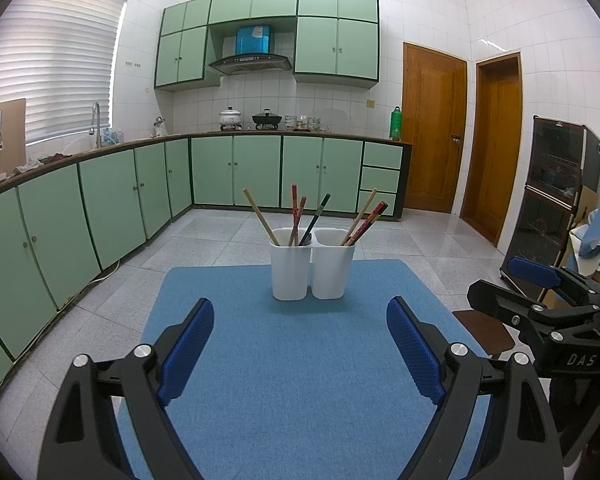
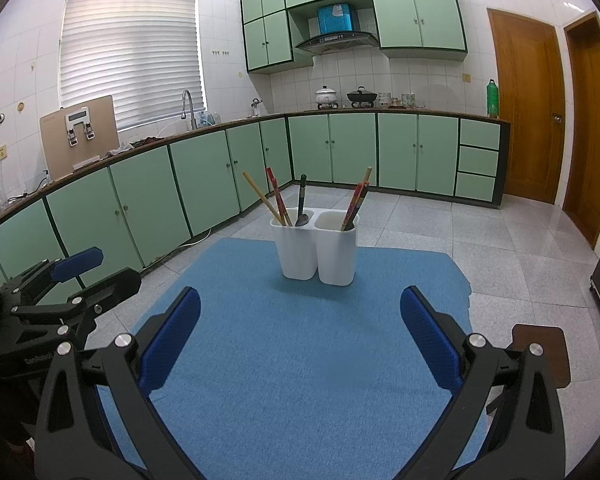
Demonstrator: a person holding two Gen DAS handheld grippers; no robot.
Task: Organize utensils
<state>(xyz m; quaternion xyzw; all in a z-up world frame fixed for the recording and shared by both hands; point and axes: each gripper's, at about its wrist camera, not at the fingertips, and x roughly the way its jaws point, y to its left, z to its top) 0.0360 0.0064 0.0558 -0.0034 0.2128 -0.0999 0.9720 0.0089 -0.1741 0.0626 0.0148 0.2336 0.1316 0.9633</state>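
Two white cups stand side by side at the far middle of a blue mat [image 1: 284, 360]. The left cup [image 1: 290, 268] holds a bamboo chopstick, red chopsticks and a dark-handled spoon [image 1: 318, 214]. The right cup [image 1: 334, 268] holds a bamboo chopstick and red-black chopsticks [image 1: 366, 220]. Both cups show in the right wrist view, left cup [image 2: 298, 250] and right cup [image 2: 337, 254]. My left gripper [image 1: 300, 316] is open and empty, well short of the cups. My right gripper [image 2: 300, 308] is open and empty, also short of them; it shows at the right of the left wrist view [image 1: 540, 280].
The mat [image 2: 300, 352] covers a small table over a tiled floor. A brown stool [image 2: 542, 354] stands at the right. Green cabinets [image 1: 100, 200] run along the left and back. A dark cabinet [image 1: 556, 200] stands at the right.
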